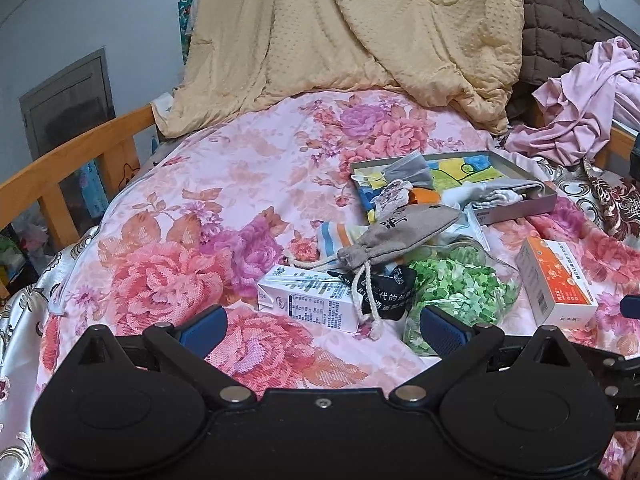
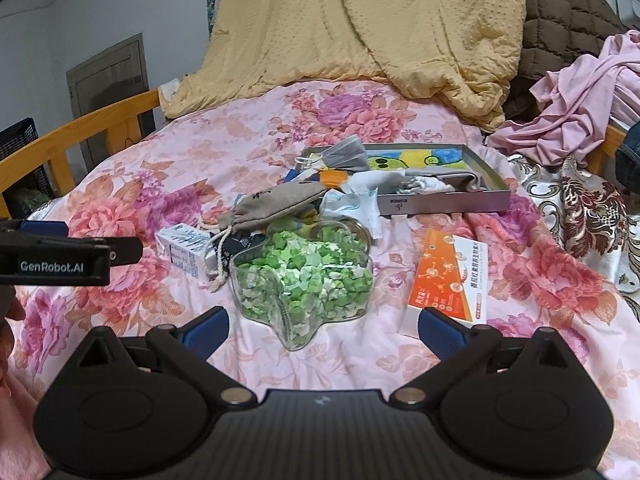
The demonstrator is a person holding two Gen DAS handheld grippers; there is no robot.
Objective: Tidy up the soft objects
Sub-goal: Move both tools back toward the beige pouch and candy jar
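Observation:
A grey drawstring pouch (image 1: 400, 236) (image 2: 276, 202) lies on a pile in the middle of the floral bedspread. A striped sock (image 1: 334, 236) and a black cloth (image 1: 394, 284) peek out beside it. The shallow grey tray (image 1: 516, 210) (image 2: 444, 202) behind holds a grey face mask (image 1: 412, 168) (image 2: 346, 154), white socks (image 1: 496, 196) (image 2: 424, 184) and a colourful cloth. My left gripper (image 1: 322, 330) is open, low over the bed in front of the milk carton (image 1: 308, 298). My right gripper (image 2: 322, 332) is open, just short of the glass jar of green paper stars (image 2: 304, 276).
An orange medicine box (image 1: 554, 286) (image 2: 448, 280) lies right of the jar. A yellow quilt (image 1: 352, 36), a brown quilt (image 2: 568, 16) and pink clothes (image 1: 588, 104) pile up at the back. A wooden rail (image 1: 68, 160) runs along the left edge.

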